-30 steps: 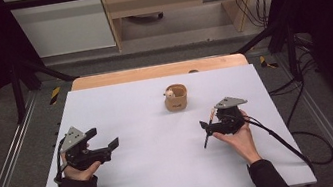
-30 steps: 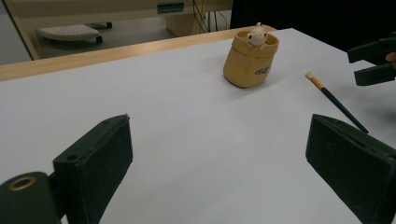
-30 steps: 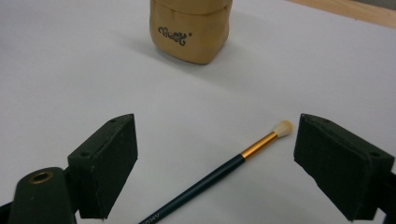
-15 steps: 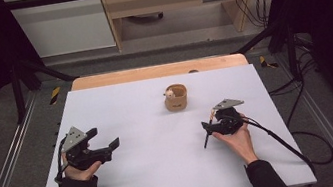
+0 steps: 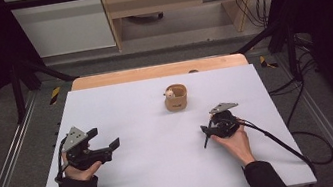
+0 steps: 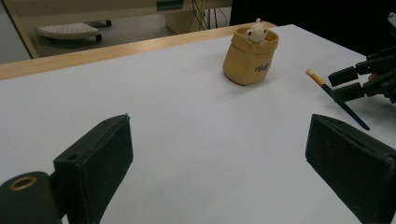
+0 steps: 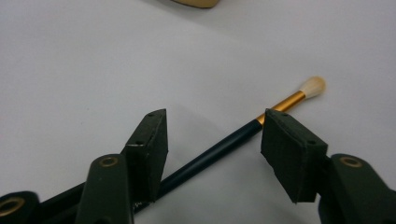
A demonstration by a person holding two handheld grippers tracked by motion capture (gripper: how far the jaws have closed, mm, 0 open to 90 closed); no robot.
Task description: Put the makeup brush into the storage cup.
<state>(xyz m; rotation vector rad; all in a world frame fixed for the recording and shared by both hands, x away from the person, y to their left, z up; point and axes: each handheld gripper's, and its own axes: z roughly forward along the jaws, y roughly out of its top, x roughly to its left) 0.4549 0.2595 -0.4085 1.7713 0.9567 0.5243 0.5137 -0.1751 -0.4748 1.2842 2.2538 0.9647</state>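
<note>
A dark-handled paintbrush [image 7: 224, 147] with a gold ferrule and pale bristles lies flat on the white table [image 5: 157, 176]. My right gripper [image 7: 215, 119] hangs low over it with a jaw on each side of the handle. The jaws have just been closing, and a gap still shows between each pad and the brush. The brush [image 5: 207, 136] and right gripper [image 5: 206, 130] sit at the table's right. My left gripper [image 5: 105, 137] rests at the left, its jaws wide apart with nothing between them. A tan pot [image 5: 176, 98] holding a small white figure stands upright behind the middle.
From the left gripper view, the pot [image 6: 251, 56] stands ahead and the brush [image 6: 336, 98] lies to its right by the other gripper [image 6: 348, 81]. A wooden strip [image 5: 158, 71] runs along the table's far edge. A cable [image 5: 279, 144] trails off the right side.
The right gripper's jaws have narrowed around the brush handle. Both hands have stayed about where they were, and the brush and pot have not moved.
</note>
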